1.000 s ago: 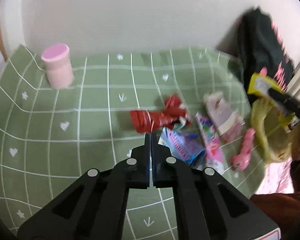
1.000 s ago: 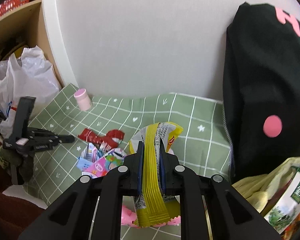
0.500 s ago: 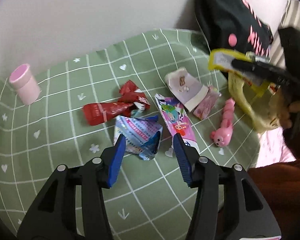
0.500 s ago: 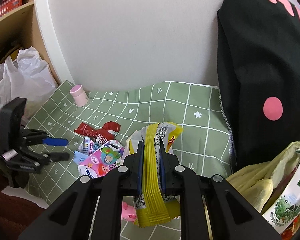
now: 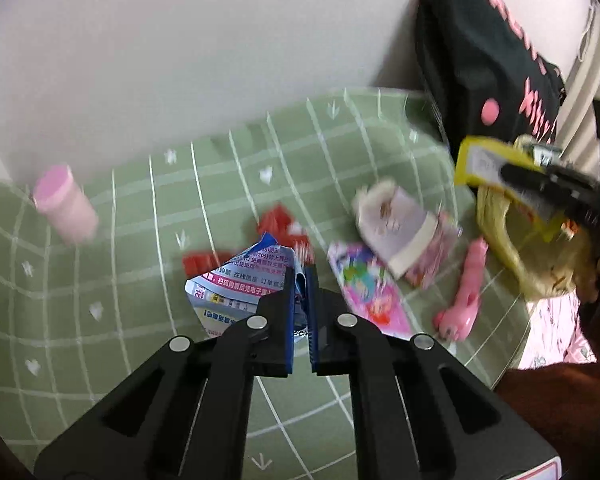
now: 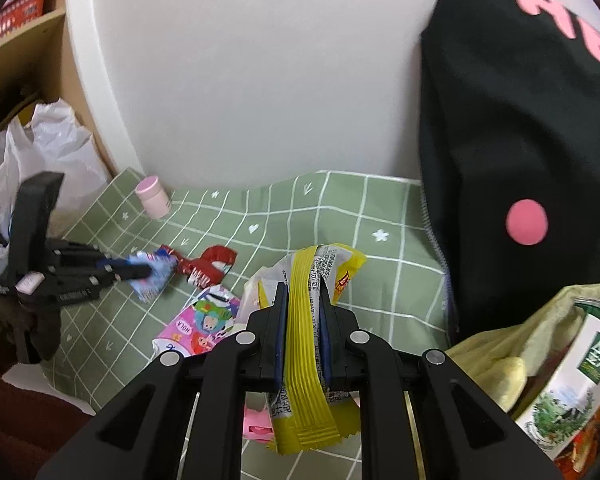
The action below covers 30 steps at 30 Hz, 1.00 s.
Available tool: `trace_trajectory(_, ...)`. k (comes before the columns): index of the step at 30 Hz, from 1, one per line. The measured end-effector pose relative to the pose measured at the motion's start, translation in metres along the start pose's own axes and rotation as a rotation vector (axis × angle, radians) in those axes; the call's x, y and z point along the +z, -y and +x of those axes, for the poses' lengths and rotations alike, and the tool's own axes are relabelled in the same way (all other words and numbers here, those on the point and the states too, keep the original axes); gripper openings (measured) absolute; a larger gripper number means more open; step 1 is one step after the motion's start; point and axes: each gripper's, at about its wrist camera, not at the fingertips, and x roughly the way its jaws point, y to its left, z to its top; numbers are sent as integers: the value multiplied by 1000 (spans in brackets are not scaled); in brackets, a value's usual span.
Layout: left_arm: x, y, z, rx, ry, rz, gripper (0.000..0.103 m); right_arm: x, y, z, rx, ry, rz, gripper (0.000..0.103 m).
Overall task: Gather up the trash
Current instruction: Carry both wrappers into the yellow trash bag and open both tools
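Only the right wrist view shows the wooden shelf (image 6: 4, 60) and crumpled white plastic bag (image 6: 40, 152) at 9 o'clock, and the green-and-white printed carton (image 6: 572, 384) inside the pale yellow-green plastic bag (image 6: 500, 364) at 4 o'clock. The left wrist view alone shows the pink plastic figure (image 5: 466, 292) whole.

The left hand-held gripper (image 5: 300, 300) is clamped on a crinkled blue-and-white foil wrapper (image 5: 236, 284) printed with Chinese text, lifted above the green grid-patterned cloth (image 5: 140, 184) on the surface. The right hand-held gripper (image 6: 303, 328) pinches a ribbed yellow snack wrapper (image 6: 306, 360) at 6 o'clock.

On the cloth lie a torn red wrapper (image 6: 212, 264), a glossy pink cartoon wrapper (image 6: 196, 324) reading "HOLA", and a pink cylindrical bottle (image 6: 153, 196). The black fabric bag (image 6: 520, 140) bears pink letters "HE".
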Motion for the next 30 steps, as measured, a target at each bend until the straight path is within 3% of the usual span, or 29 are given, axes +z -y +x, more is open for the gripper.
trace_trajectory(5,32,21,-20,-8,87,89,5,5,6,-19,-27,48,23,14)
trace_trajectory(10,64,57,-28,-74,155,177,5,10,14,-51,-82,119,33,14)
trace_trajectory(18,124,140,-38,-385,242,293,5,12,54,-147,-296,265,86,14)
trace_trajectory(22,142,200,-25,-582,206,351,5,-8,93,-190,-425,281,181,14)
trace_trajectory(24,143,222,-15,-635,177,373,5,-23,113,-205,-474,276,255,14)
trace_trajectory(30,143,280,37,-867,-19,351,5,-57,145,-227,-509,272,383,14)
